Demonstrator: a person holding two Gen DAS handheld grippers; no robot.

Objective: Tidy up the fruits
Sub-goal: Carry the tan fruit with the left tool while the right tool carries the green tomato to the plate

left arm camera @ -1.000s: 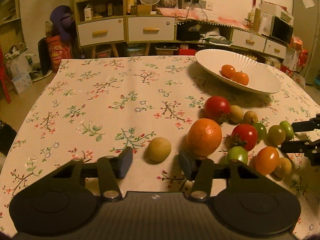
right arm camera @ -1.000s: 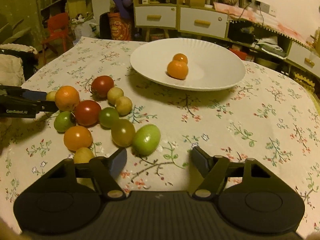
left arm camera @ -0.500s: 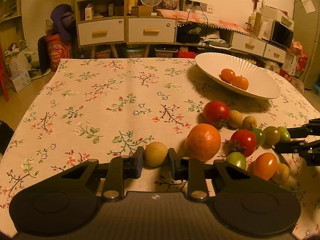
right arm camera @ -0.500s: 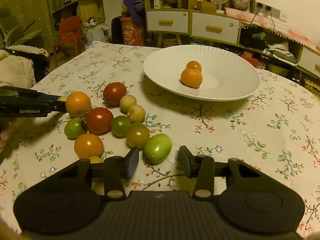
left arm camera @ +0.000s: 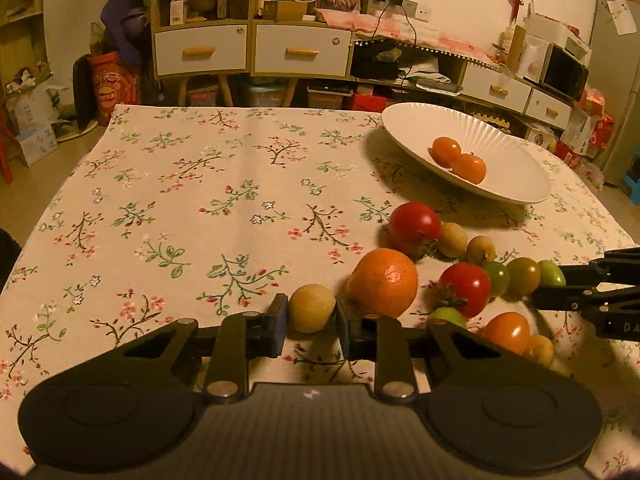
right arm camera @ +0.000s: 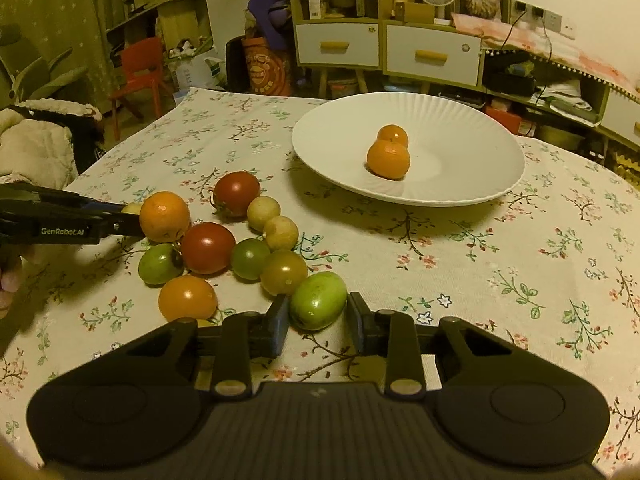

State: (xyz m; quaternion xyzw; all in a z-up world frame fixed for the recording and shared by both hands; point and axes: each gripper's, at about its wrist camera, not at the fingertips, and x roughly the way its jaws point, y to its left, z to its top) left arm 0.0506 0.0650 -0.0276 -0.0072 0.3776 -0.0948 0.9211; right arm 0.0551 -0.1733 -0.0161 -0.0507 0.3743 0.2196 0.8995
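A cluster of fruits lies on the flowered tablecloth: an orange (left arm camera: 382,282), red tomatoes (left arm camera: 415,223), green and orange ones. My left gripper (left arm camera: 311,312) is shut on a small yellow-brown fruit (left arm camera: 311,307) at the cluster's left end. My right gripper (right arm camera: 318,312) is shut on an oval green fruit (right arm camera: 318,299) at the cluster's near right end; it also shows in the left wrist view (left arm camera: 551,273). A white plate (right arm camera: 472,184) holds two small oranges (right arm camera: 388,158) beyond the cluster.
Other fruits crowd close around both held ones: an orange tomato (right arm camera: 187,298) and an olive tomato (right arm camera: 283,271). Drawers and shelves stand behind the table. A red chair (right arm camera: 138,74) stands off the far left corner.
Both grippers moved forward and closed: the left around the yellow-brown fruit, the right around the green fruit. Both were wide open one second ago.
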